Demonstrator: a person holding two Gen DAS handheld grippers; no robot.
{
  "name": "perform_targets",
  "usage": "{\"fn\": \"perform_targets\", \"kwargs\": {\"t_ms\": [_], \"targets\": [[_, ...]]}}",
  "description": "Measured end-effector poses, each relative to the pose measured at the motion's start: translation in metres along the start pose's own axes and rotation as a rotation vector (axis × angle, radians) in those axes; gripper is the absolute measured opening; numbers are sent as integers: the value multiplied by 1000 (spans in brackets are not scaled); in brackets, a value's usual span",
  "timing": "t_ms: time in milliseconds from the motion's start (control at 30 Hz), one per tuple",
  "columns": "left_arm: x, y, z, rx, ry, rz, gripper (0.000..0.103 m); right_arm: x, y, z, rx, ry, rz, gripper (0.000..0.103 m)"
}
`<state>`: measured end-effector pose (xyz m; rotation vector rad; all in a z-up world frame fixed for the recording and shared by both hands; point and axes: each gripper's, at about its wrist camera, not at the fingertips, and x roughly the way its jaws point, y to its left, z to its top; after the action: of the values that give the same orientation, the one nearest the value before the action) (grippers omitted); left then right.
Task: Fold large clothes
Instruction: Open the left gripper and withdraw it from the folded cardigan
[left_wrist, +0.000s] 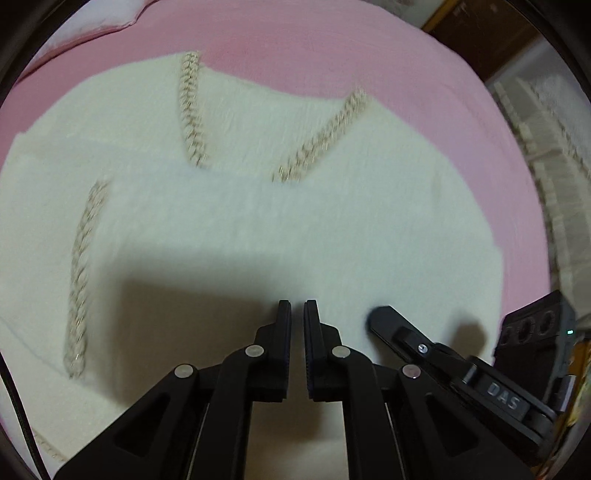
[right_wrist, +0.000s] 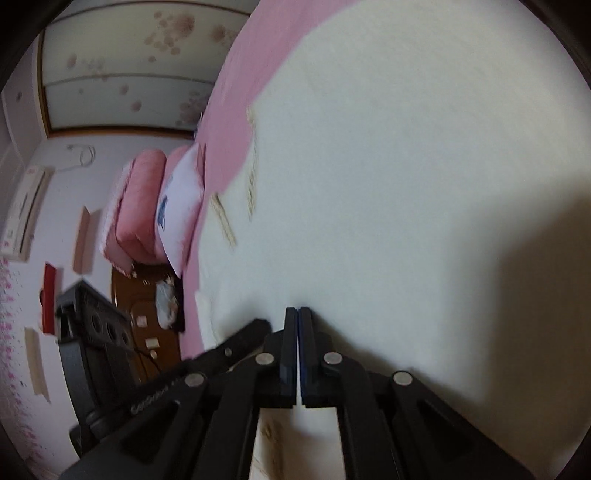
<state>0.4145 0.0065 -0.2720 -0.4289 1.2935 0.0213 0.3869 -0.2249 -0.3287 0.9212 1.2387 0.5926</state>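
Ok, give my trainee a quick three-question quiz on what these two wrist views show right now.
1. True or false: the cream garment lies on a pink bedsheet.
2. The braided trim is: A) black B) beige C) blue
3. Fill in: the left gripper and the right gripper both have their jaws ____.

Key: 1 true; 2 B; 3 shut, with no cloth seen between them.
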Motion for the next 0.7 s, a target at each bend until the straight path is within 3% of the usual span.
{"fn": "perform_targets", "kwargs": {"t_ms": [133,233,333,367,467,600,700], "targets": [[11,3,28,-43,-29,23,3,20,9,38,-41,-4,-16,0],[19,4,43,-32,-61,66,1,31,22,60,-159,29,-61,0],[16,28,51,-56,-80,66,1,23,24,76,-268,70,-125,0],[18,30,56,-56,-90,93,1,14,22,82,-300,63,-158,0],[11,55,57,-42,-142,307,1,-37,-2,103,-292,-38,-260,0],[10,80,55,-146,-137,159,1,-101,-30,116,-203,-214,-442,0],[10,76,53,-149,-133,172,1,-114,-38,111,-143,-222,-408,0]]}}
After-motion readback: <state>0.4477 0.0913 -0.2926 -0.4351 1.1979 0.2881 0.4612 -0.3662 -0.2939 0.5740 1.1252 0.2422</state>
